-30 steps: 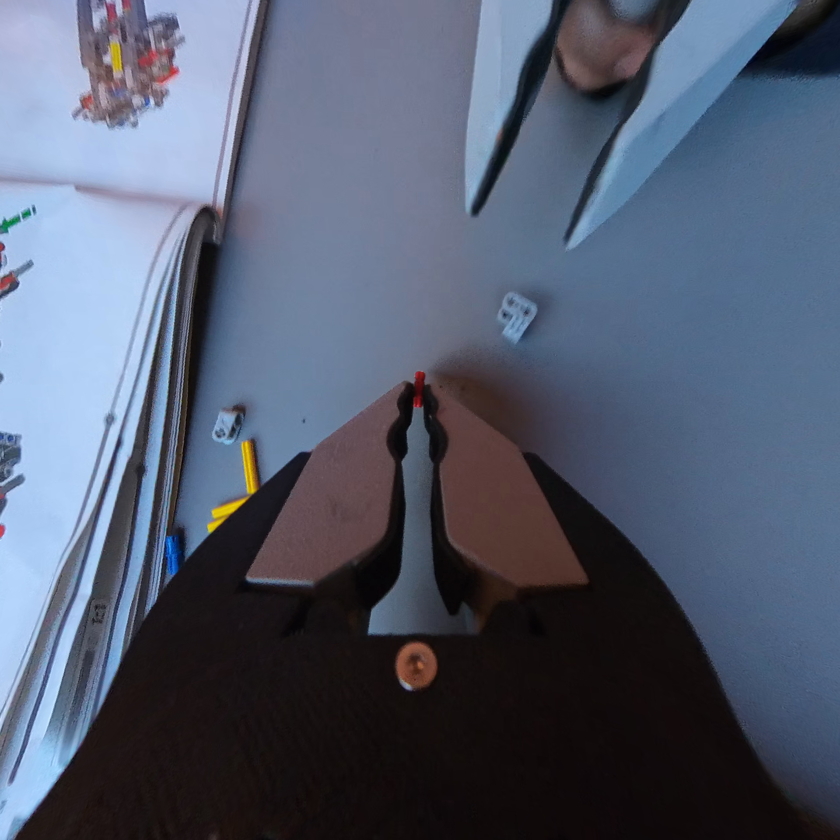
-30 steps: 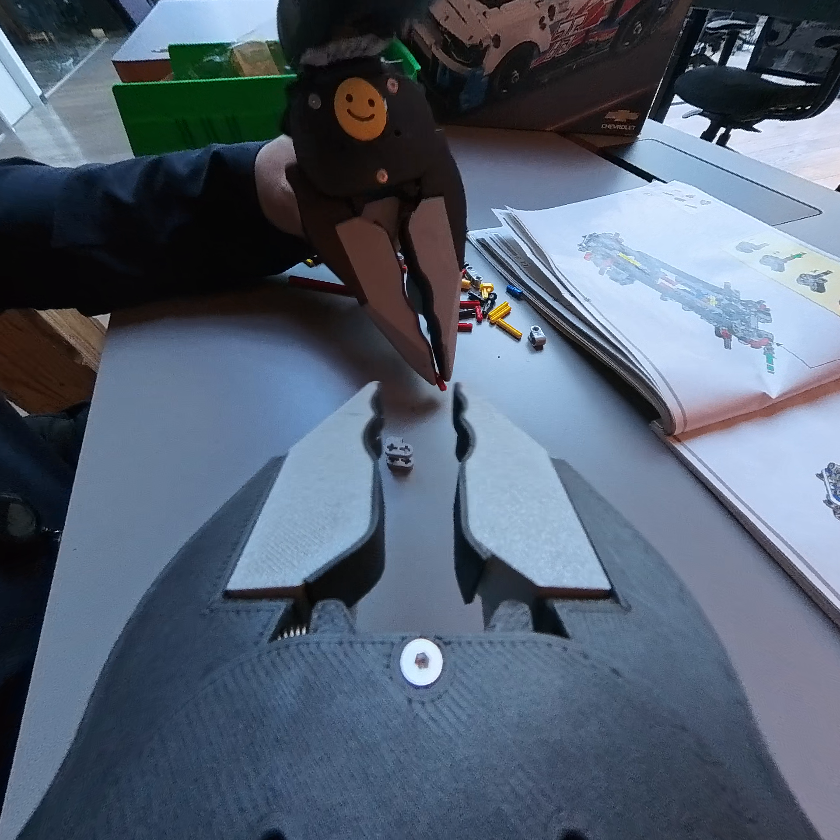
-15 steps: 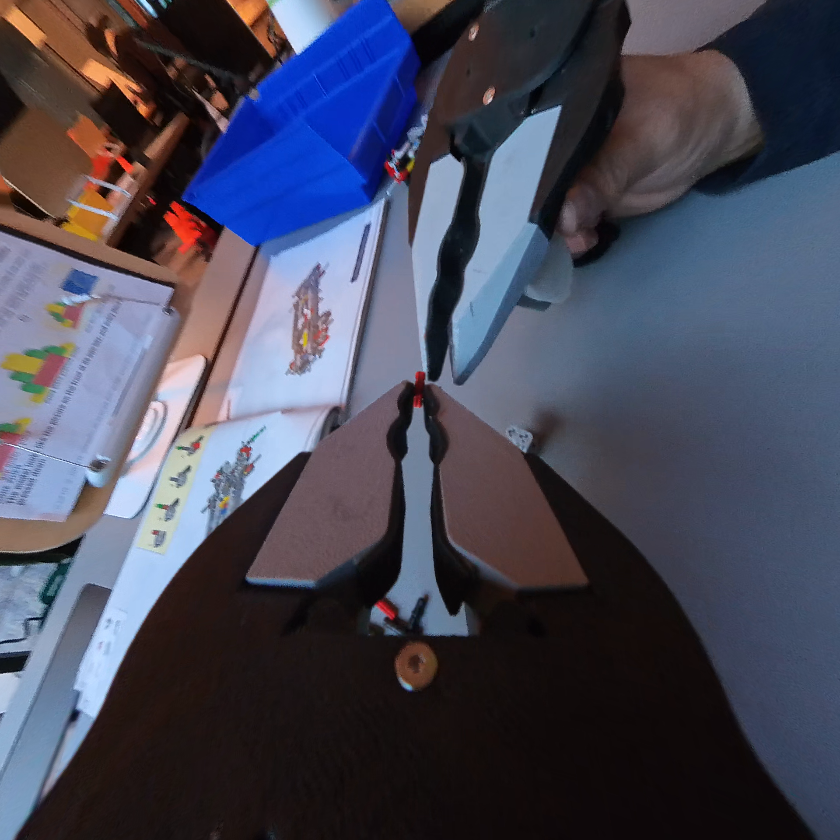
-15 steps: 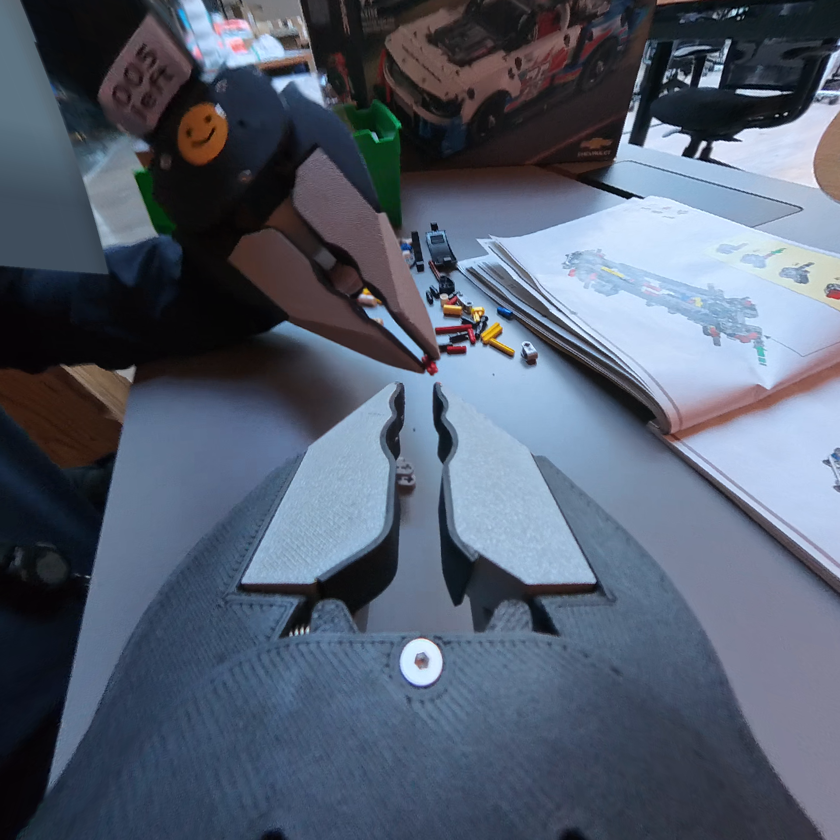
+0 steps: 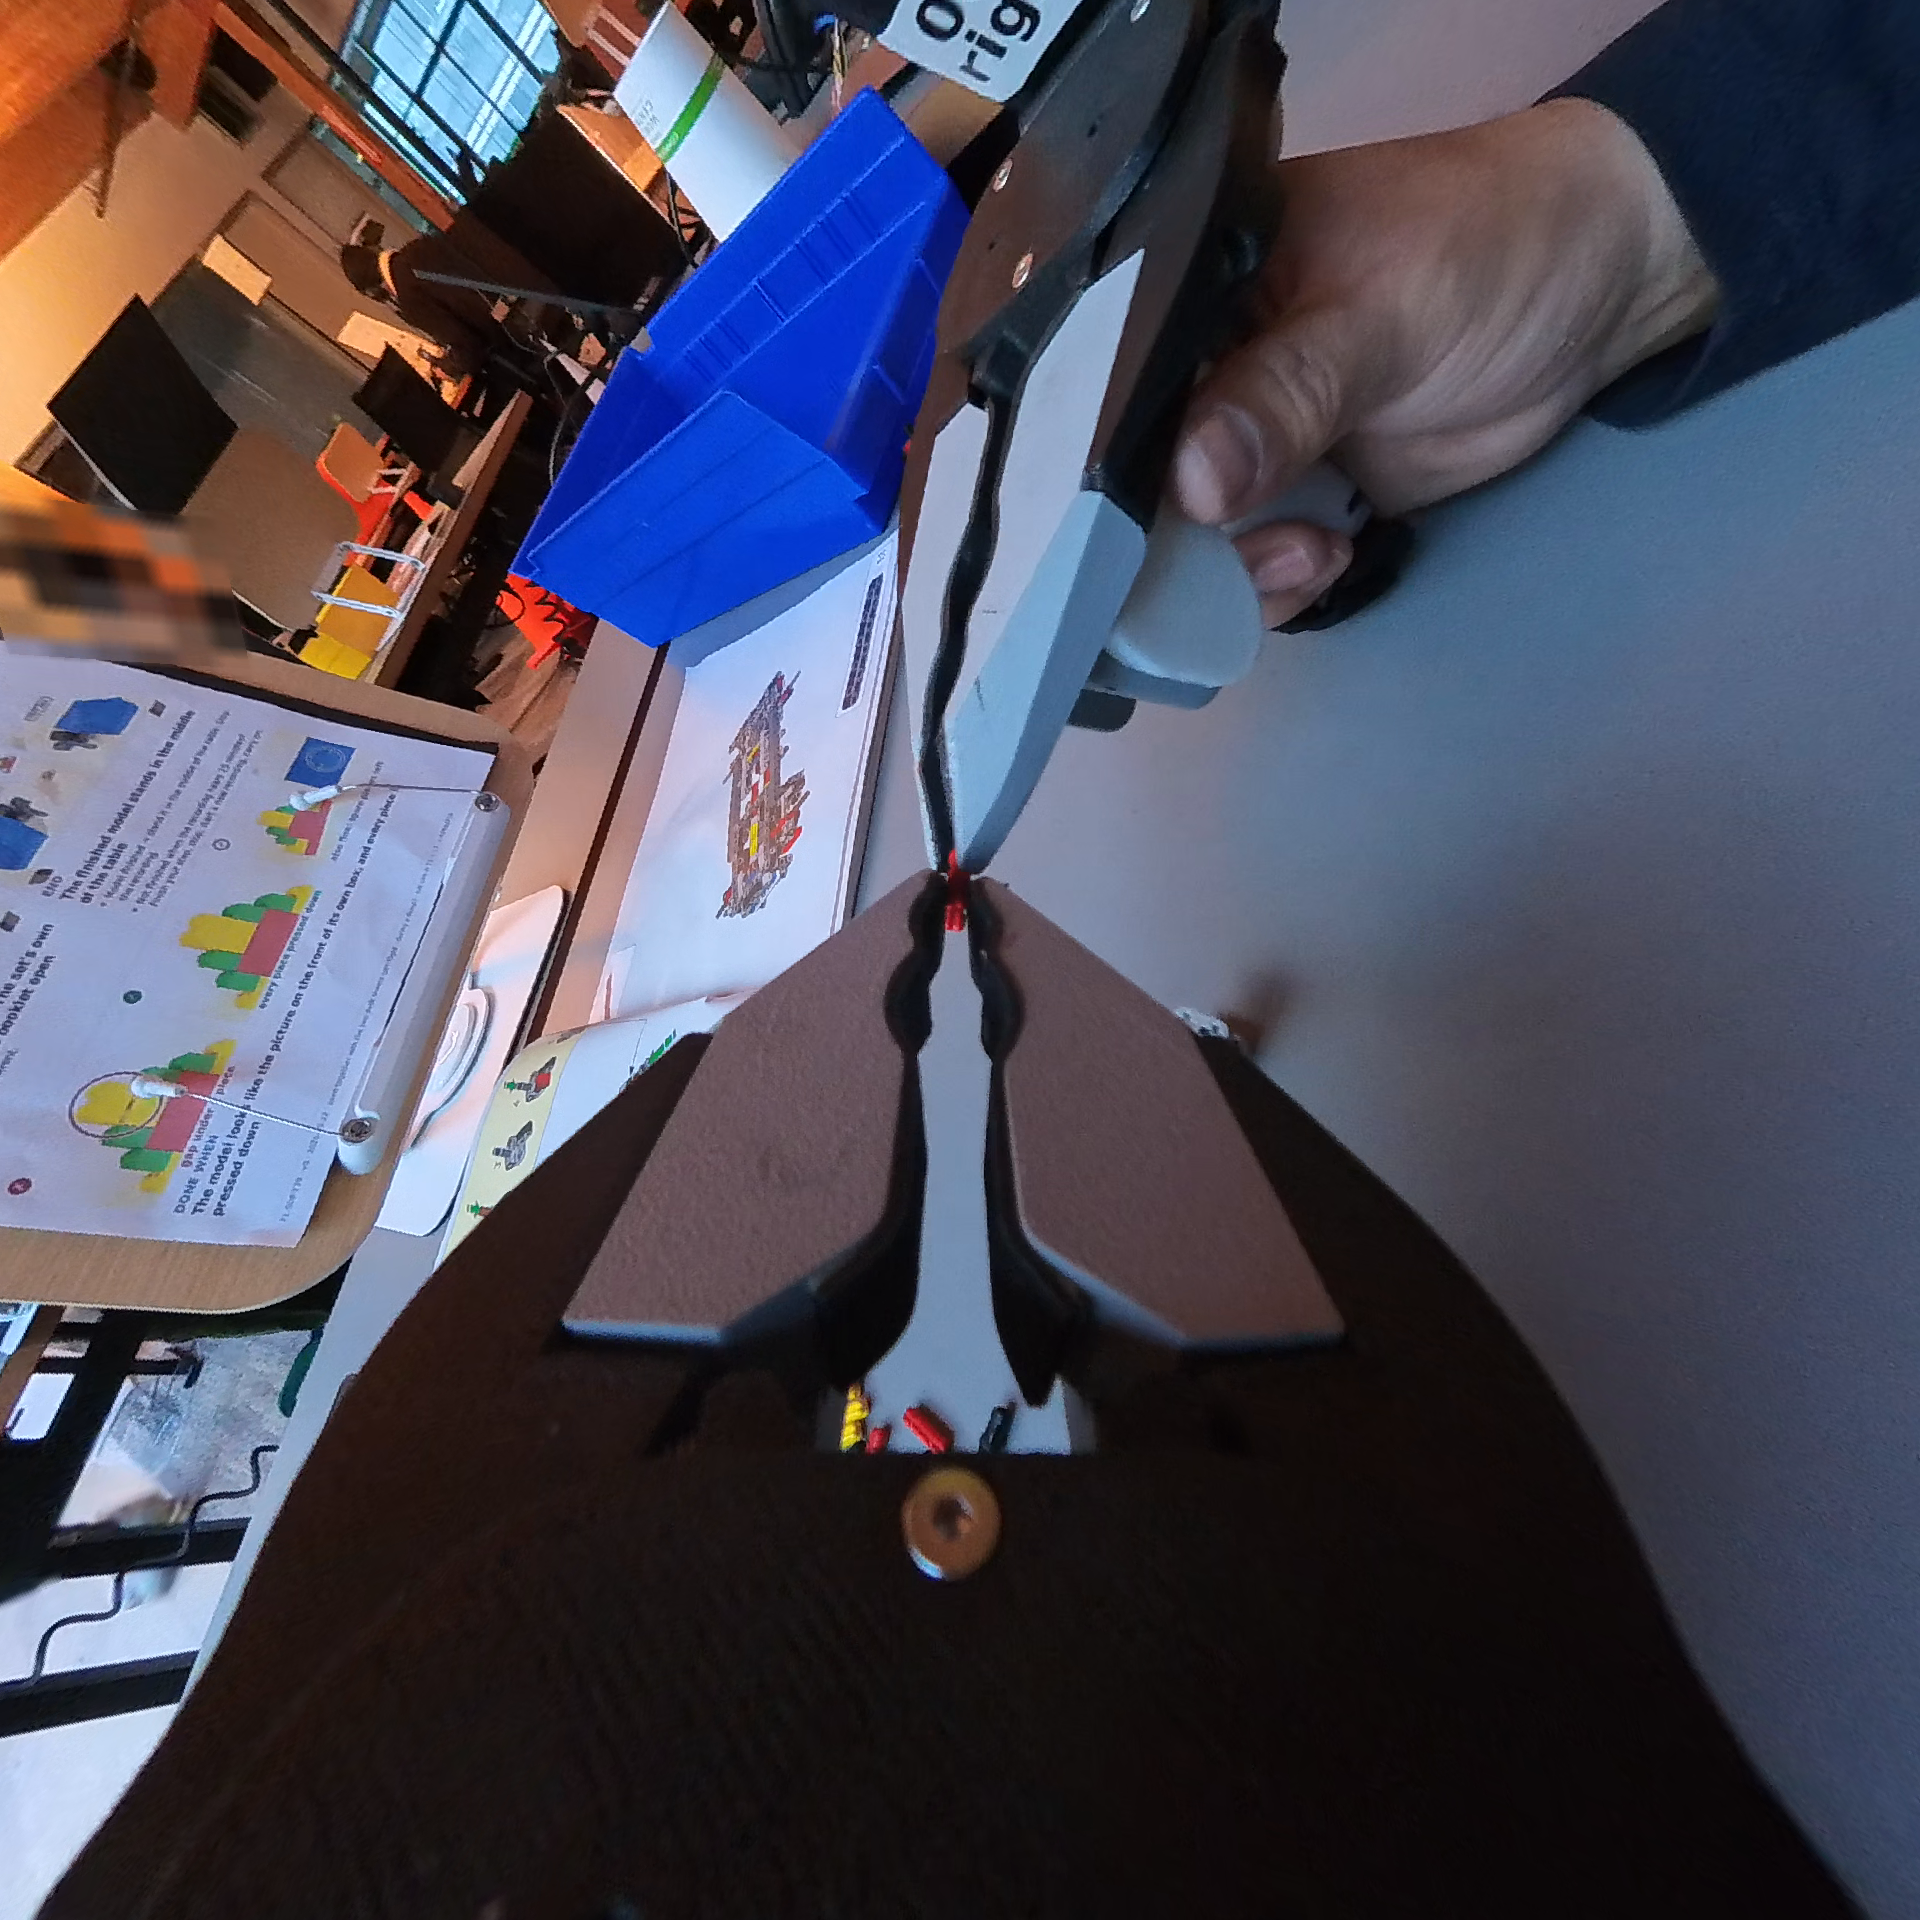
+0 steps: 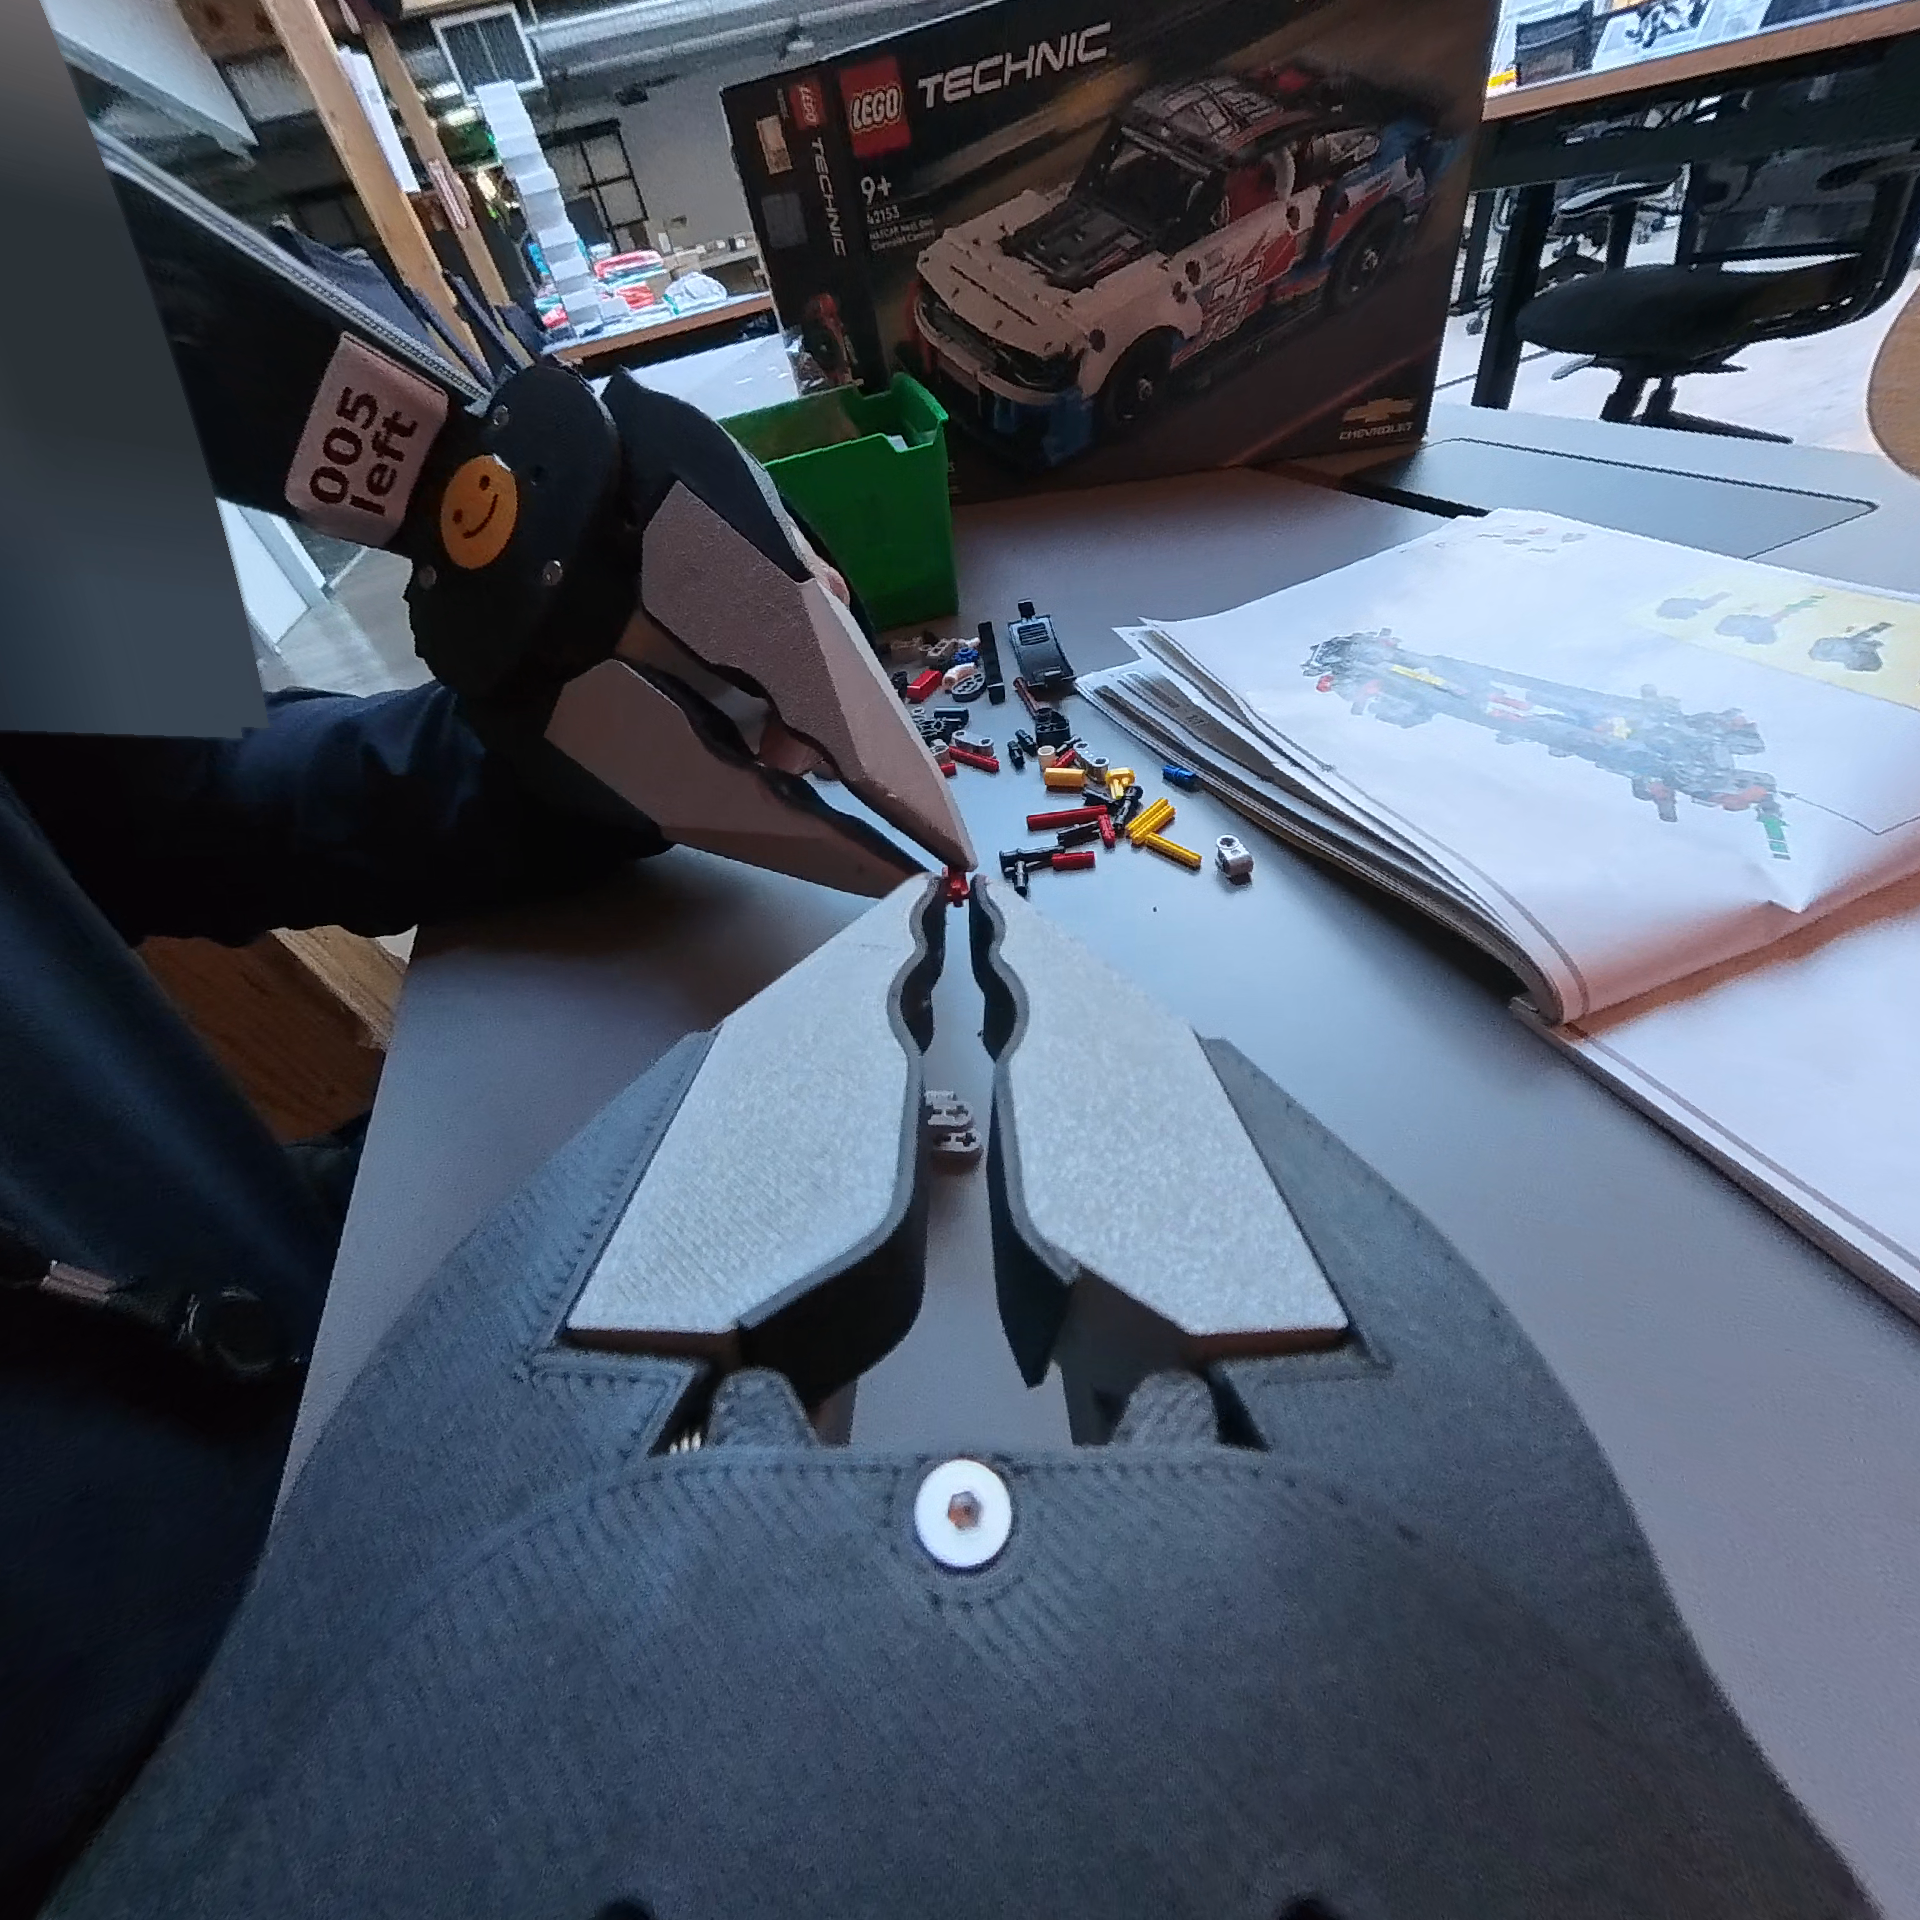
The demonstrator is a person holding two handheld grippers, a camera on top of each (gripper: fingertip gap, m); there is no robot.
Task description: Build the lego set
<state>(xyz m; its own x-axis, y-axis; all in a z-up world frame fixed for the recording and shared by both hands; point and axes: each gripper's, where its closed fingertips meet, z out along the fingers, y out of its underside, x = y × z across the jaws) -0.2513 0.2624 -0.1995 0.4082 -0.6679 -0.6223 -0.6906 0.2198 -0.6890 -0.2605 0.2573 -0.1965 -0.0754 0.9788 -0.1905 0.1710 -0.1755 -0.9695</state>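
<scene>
Left gripper: the left gripper (image 5: 954, 906) is nearly shut, its tips pinching a small red pin (image 5: 953, 902) that stands out past them. The pin is clear of the table (image 6: 1351, 1039).
Right gripper: the right gripper (image 6: 954, 891) is closed down to a sliver, tip to tip with the left one. Its tips sit about the pin's free end. The left wrist view shows that end running in between them. Whether both pads press on it is hard to tell.
Red pin: it hangs in the air between the two grippers, over the bare grey table, near the loose pieces.
Change: a second ago the right gripper stood wide open over a grey piece on the table, well short of the pin. It has since narrowed and come up to meet the left one. The left grip on the pin looks the same throughout.
What that means: the pin now appears to be caught at both ends.
Grey piece: the grey piece (image 6: 951, 1127) lies on the table below the right fingers, touched by neither.
Hand: a hand (image 5: 1455, 343) in a dark sleeve holds the right gripper's handle.
Around: loose pieces (image 6: 1081, 800) in red, yellow and black lie beyond the tips. An open booklet (image 6: 1558, 748) is to their right. A green bin (image 6: 873, 488) and a printed box (image 6: 1143, 239) stand behind. A blue bin (image 5: 769, 416) is at the far edge.
</scene>
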